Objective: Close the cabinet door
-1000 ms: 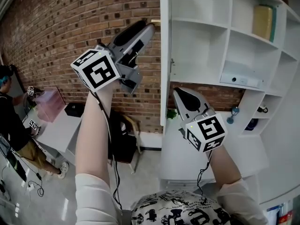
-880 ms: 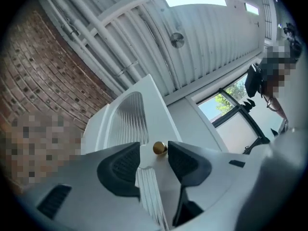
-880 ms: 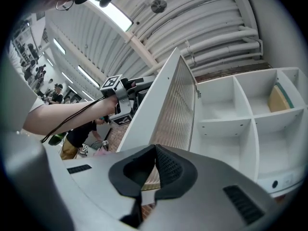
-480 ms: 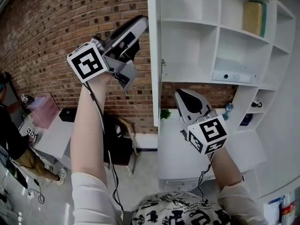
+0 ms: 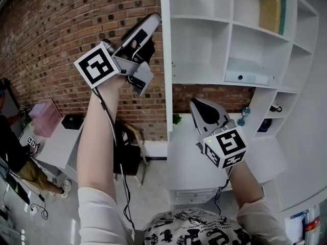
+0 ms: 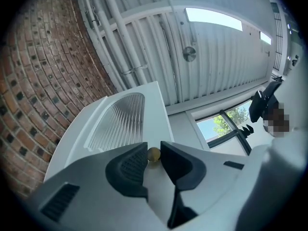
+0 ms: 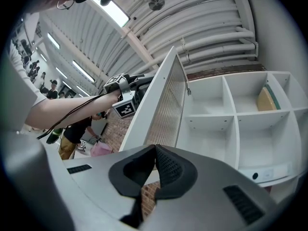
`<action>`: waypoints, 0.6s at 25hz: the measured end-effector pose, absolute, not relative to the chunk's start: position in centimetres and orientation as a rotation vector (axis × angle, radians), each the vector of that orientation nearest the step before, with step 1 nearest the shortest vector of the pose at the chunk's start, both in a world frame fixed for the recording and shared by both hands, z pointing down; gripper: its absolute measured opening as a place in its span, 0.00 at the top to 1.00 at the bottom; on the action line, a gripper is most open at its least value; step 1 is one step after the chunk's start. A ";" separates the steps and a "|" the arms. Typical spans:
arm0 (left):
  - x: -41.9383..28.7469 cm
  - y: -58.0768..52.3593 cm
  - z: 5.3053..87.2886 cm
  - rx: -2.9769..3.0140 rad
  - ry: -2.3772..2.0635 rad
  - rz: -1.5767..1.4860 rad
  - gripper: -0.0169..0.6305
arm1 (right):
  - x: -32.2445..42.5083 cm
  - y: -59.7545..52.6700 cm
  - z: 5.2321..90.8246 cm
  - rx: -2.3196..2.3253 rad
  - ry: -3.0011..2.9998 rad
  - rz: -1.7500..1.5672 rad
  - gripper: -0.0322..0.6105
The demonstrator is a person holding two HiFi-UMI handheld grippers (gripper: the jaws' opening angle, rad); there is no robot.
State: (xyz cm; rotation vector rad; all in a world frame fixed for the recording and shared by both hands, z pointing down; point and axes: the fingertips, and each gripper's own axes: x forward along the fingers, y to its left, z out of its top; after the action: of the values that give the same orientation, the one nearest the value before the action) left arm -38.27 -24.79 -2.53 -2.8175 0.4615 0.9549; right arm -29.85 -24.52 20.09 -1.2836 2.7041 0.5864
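The white cabinet door (image 5: 166,60) stands open, edge-on to the head view, beside the open shelves (image 5: 204,40). My left gripper (image 5: 153,19) is raised to the door's outer edge. In the left gripper view the door (image 6: 149,105) has a ribbed glass panel (image 6: 118,119) and a small brass knob (image 6: 153,154). The left gripper (image 6: 154,149) has just been closing, and its pads now sit against the knob on both sides. My right gripper (image 5: 195,102) points up below the shelves, shut and empty. In its own view the right gripper (image 7: 155,148) faces the door (image 7: 163,105).
A brick wall (image 5: 76,24) lies behind the door. A yellow-green book (image 5: 270,13) and a white device (image 5: 248,77) sit on the shelves. Below is a white desk (image 5: 189,157). A person with a pink box (image 5: 43,114) works at the far left.
The left gripper has rolled and risen slightly while staying at the door's edge. The door and shelves sit further left in the head view. The right gripper has hardly shifted.
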 end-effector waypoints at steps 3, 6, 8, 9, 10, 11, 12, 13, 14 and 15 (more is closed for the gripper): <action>-37.5 -24.8 -2.4 -2.810 0.487 0.974 0.83 | -29.1 -24.6 20.6 -1.285 2.710 0.563 0.93; -35.8 -25.8 -2.4 -2.794 0.559 0.956 0.83 | -27.4 -25.6 20.6 -1.277 2.710 0.541 0.93; -34.8 -26.2 -2.4 -2.777 0.622 0.931 0.83 | -26.2 -25.9 20.3 -1.262 2.706 0.534 0.93; -34.3 -26.1 -2.5 -2.771 0.643 0.922 0.83 | -25.6 -25.7 20.0 -1.257 2.702 0.540 0.93; -33.9 -25.9 -2.6 -2.765 0.661 0.914 0.83 | -25.1 -25.5 19.6 -1.258 2.698 0.549 0.93; -33.5 -25.7 -2.6 -2.757 0.684 0.904 0.83 | -24.5 -25.3 19.3 -1.261 2.694 0.559 0.93; -33.2 -25.7 -2.7 -2.745 0.714 0.889 0.83 | -23.9 -25.2 19.0 -1.261 2.690 0.564 0.93; -32.9 -25.9 -2.9 -2.730 0.748 0.873 0.83 | -23.4 -25.4 18.5 -1.256 2.690 0.562 0.93; -32.7 -26.3 -3.3 -2.715 0.782 0.858 0.83 | -23.0 -25.9 18.0 -1.245 2.693 0.555 0.93; -32.5 -26.9 -3.9 -2.701 0.811 0.849 0.83 | -22.6 -26.5 17.2 -1.233 2.697 0.547 0.93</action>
State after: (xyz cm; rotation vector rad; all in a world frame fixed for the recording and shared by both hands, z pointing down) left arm -32.55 -26.92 -3.94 -2.7010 0.8111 0.8486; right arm -22.56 -26.46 17.22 -1.2328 2.6973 0.5472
